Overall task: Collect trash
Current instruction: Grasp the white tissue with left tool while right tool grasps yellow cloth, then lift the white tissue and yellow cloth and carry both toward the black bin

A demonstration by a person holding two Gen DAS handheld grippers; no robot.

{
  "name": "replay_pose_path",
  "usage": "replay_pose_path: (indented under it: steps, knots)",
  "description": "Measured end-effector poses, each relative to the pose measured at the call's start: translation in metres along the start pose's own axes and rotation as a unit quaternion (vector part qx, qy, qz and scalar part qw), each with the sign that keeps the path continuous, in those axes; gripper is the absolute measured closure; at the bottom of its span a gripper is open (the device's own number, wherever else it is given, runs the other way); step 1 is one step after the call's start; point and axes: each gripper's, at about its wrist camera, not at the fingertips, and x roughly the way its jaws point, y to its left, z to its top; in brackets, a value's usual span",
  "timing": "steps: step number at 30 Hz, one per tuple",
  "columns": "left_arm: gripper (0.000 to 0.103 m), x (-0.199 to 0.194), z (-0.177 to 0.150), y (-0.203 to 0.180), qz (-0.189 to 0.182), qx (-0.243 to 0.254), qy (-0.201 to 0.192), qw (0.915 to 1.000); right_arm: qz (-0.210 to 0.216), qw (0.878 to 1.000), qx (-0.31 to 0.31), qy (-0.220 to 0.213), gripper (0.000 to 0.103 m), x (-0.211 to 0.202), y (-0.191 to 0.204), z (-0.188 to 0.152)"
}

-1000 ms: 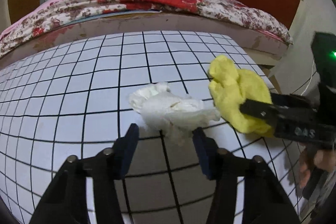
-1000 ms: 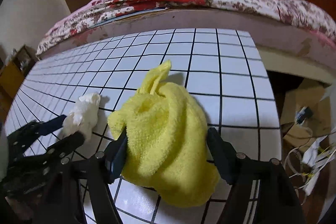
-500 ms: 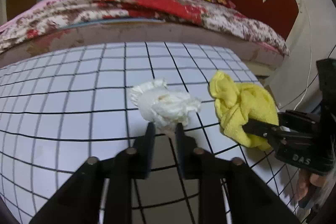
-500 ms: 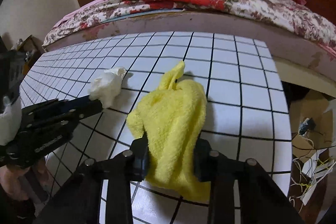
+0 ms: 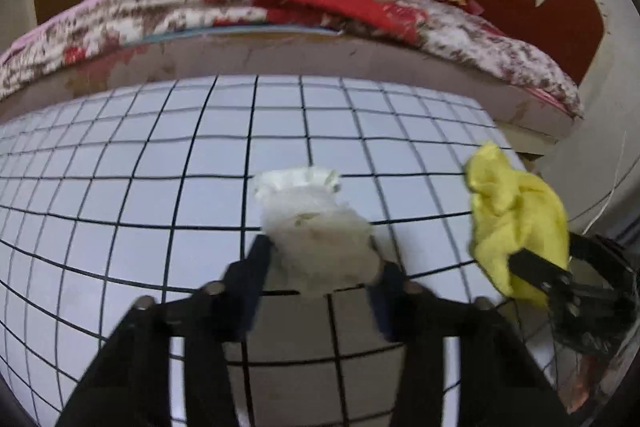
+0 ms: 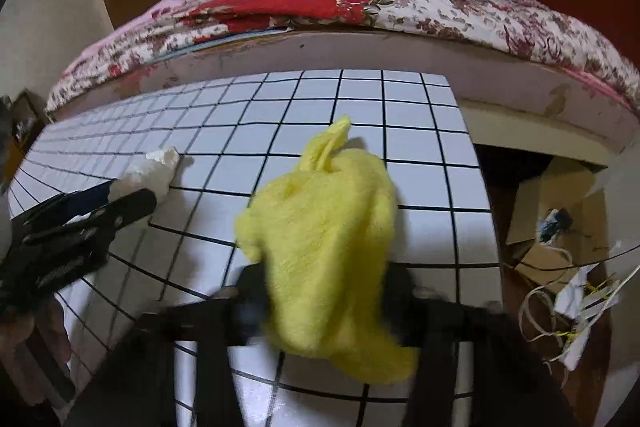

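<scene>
A crumpled white tissue wad (image 5: 316, 239) sits between the fingers of my left gripper (image 5: 320, 277). Its jaws are closing and both fingers touch the wad's sides. The right wrist view shows the same wad (image 6: 150, 173) at the tip of the left gripper (image 6: 132, 201), over the checked table (image 6: 360, 99). A fluffy yellow cloth (image 6: 328, 239) fills the gap of my right gripper (image 6: 326, 291). Those jaws are opening and no longer squeeze the cloth, which bulges out and hides part of the fingers. In the left wrist view the yellow cloth (image 5: 516, 219) is at the table's right edge.
The table (image 5: 200, 155) is white with a black grid. A bed with a floral cover (image 5: 280, 11) runs along its far side. To the right of the table, on the floor, lie cardboard and loose cables (image 6: 560, 267).
Both grippers went from wide to narrowly pinched, and now stand wider again. The tissue wad now sits deeper between the left fingers. The yellow cloth has puffed back out between the right fingers.
</scene>
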Motion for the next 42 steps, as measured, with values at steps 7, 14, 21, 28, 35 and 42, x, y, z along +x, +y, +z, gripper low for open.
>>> replay_pose_path:
  steps: [7, 14, 21, 28, 35, 42]
  knots:
    - [0.074, -0.005, -0.005, 0.006, -0.014, 0.002, -0.005, 0.9999, 0.012, 1.000, -0.004, 0.007, 0.034, 0.010, -0.001, 0.003]
    - [0.080, -0.017, -0.011, 0.007, -0.018, 0.014, -0.015, 0.9996, 0.042, 0.999, -0.017, 0.019, 0.069, 0.014, 0.013, 0.006]
    - [0.083, -0.043, -0.021, 0.011, -0.021, 0.020, -0.032, 0.9991, 0.036, 0.999, -0.028, -0.001, 0.073, -0.008, 0.027, -0.004]
    - [0.083, -0.073, -0.035, 0.012, -0.022, 0.026, -0.048, 0.9983, 0.026, 0.999, -0.037, -0.029, 0.073, -0.045, 0.042, -0.015]
    - [0.083, -0.110, -0.058, 0.005, -0.026, 0.036, -0.065, 0.9969, 0.023, 0.998, -0.032, -0.046, 0.073, -0.084, 0.052, -0.034]
    - [0.083, -0.147, -0.087, 0.001, -0.042, 0.028, -0.071, 0.9962, 0.023, 0.998, -0.018, -0.062, 0.073, -0.127, 0.063, -0.062]
